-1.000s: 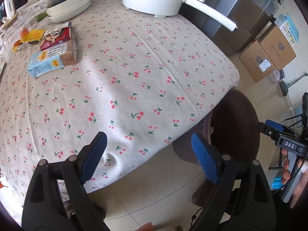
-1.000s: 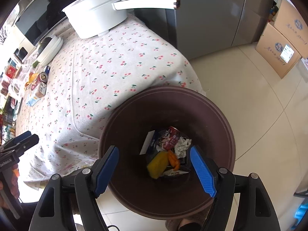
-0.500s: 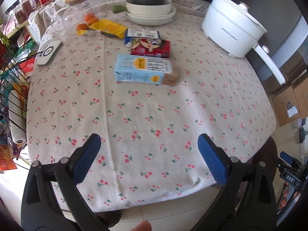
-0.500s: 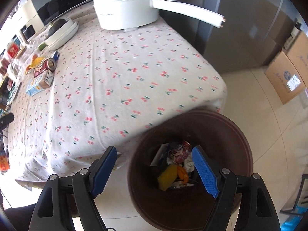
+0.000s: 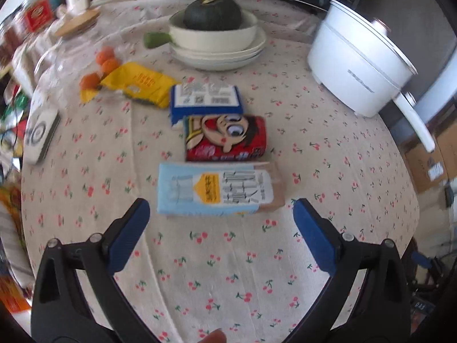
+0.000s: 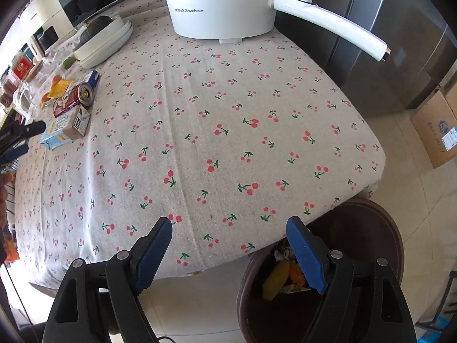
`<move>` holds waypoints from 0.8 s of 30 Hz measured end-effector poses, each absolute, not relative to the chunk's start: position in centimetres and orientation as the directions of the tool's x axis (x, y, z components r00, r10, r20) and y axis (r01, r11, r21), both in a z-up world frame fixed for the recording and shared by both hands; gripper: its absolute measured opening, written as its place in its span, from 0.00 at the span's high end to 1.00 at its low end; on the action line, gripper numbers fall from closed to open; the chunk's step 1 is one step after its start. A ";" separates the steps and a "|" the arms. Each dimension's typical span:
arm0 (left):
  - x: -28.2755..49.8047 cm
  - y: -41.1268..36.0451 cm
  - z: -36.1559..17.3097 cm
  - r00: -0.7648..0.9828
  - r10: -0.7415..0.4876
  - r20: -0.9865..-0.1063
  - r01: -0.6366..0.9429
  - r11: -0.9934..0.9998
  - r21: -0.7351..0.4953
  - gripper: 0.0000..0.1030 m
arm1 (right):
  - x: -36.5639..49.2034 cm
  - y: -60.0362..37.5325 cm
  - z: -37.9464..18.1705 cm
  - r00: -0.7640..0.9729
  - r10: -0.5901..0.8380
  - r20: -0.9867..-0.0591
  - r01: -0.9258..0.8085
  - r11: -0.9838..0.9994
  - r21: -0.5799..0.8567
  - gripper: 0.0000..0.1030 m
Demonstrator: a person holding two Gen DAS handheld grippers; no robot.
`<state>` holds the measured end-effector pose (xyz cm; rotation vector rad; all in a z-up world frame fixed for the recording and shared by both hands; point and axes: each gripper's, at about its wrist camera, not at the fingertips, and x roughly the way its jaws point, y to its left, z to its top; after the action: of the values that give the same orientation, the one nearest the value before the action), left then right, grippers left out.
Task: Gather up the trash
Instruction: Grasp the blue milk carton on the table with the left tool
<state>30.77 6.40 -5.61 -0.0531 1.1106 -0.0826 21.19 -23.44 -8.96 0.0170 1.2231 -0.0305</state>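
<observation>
**Both claws empty above the cherry cloth**

My left gripper (image 5: 220, 214) hangs over the table (image 5: 228, 271) with its blue pads spread wide and nothing between them. Just beyond its tips lies the pale blue carton (image 5: 217, 190), flat on its side across the cloth. Behind the carton, touching or nearly so, lies the red can (image 5: 225, 138) with a cartoon face, also on its side. Behind that sits the blue-and-white packet (image 5: 205, 101), and to its left the yellow wrapper (image 5: 140, 84) beside a few small orange fruits (image 5: 105, 63). Further back a dark green squash (image 5: 212, 14) rests in a cream bowl (image 5: 214, 38) on stacked plates. The white electric pot (image 5: 360, 68) stands at the far right of the table, its long handle reaching out past the edge.

My right gripper (image 6: 228, 243) is also released, jaws apart and gripping nothing, poised over the near corner of the table. Its right pad overlaps my sight of the brown bin (image 6: 371, 228), which stands on the floor against the table's corner. Inside the bin lies trash (image 6: 282, 274): something yellow, something orange, crumpled white scraps. From this side the carton, can and packet sit far off at the table's left end.
</observation>
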 end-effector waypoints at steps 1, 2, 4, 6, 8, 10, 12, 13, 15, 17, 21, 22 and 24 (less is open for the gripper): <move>31.5 5.9 -5.5 0.443 -0.085 -0.893 0.105 0.994 -0.042 0.03 | 21.3 -23.4 -9.1 0.337 -0.014 -0.941 0.031 1.000 -0.004 0.19; 32.1 5.4 -5.5 0.442 -0.072 -0.894 0.164 0.987 0.002 0.03 | 21.4 -23.4 -9.2 0.334 -0.014 -0.943 0.029 1.000 -0.004 0.19; 33.1 4.8 -5.9 0.423 -0.058 -0.904 0.257 0.965 0.058 0.04 | 21.6 -23.3 -9.5 0.324 -0.015 -0.946 0.024 1.000 -0.008 0.19; 33.6 4.2 -6.8 0.402 -0.044 -0.915 0.325 0.941 0.098 0.07 | 21.7 -23.4 -9.6 0.319 -0.013 -0.948 0.015 1.000 -0.008 0.19; 33.9 4.0 -7.7 0.381 -0.026 -0.924 0.372 0.920 0.128 0.08 | 21.8 -23.5 -9.6 0.319 -0.015 -0.948 0.012 1.000 -0.012 0.19; 34.0 3.9 -8.3 0.373 -0.031 -0.927 0.399 0.907 0.130 0.08 | 22.0 -23.7 -9.6 0.317 -0.014 -0.948 0.012 1.000 -0.011 0.19; 34.4 4.0 -8.3 0.368 -0.058 -0.928 0.398 0.912 0.101 0.08 | 22.1 -23.9 -9.8 0.309 -0.004 -0.951 0.015 1.000 0.000 0.19; 34.5 4.0 -8.4 0.361 -0.072 -0.930 0.405 0.910 0.087 0.08 | 22.1 -24.1 -9.9 0.303 0.003 -0.953 0.021 1.000 0.010 0.19; 34.5 3.8 -8.6 0.320 -0.113 -0.941 0.430 0.902 0.037 0.08 | 22.3 -24.4 -10.1 0.292 0.015 -0.956 0.033 0.999 0.026 0.19; 33.9 3.1 -9.4 0.259 -0.108 -0.960 0.474 0.880 0.029 0.08 | 22.3 -24.5 -10.3 0.285 0.017 -0.958 0.039 0.999 0.030 0.19; 31.6 1.2 -11.0 0.252 0.005 -0.968 0.578 0.801 0.155 0.14 | 22.3 -24.4 -10.3 0.288 0.011 -0.958 0.037 0.999 0.023 0.19; 31.3 1.2 -11.2 0.258 0.016 -0.966 0.570 0.805 0.165 0.18 | 22.2 -24.3 -10.3 0.289 0.010 -0.957 0.035 0.999 0.022 0.19; 30.9 1.6 -11.2 0.248 -0.002 -0.969 0.518 0.846 0.131 0.33 | 22.1 -24.1 -10.2 0.292 0.009 -0.956 0.030 0.999 0.019 0.19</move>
<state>30.93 1.58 -11.15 0.4768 1.2820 -0.3727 22.14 -24.15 -10.24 0.0355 1.2745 -0.0143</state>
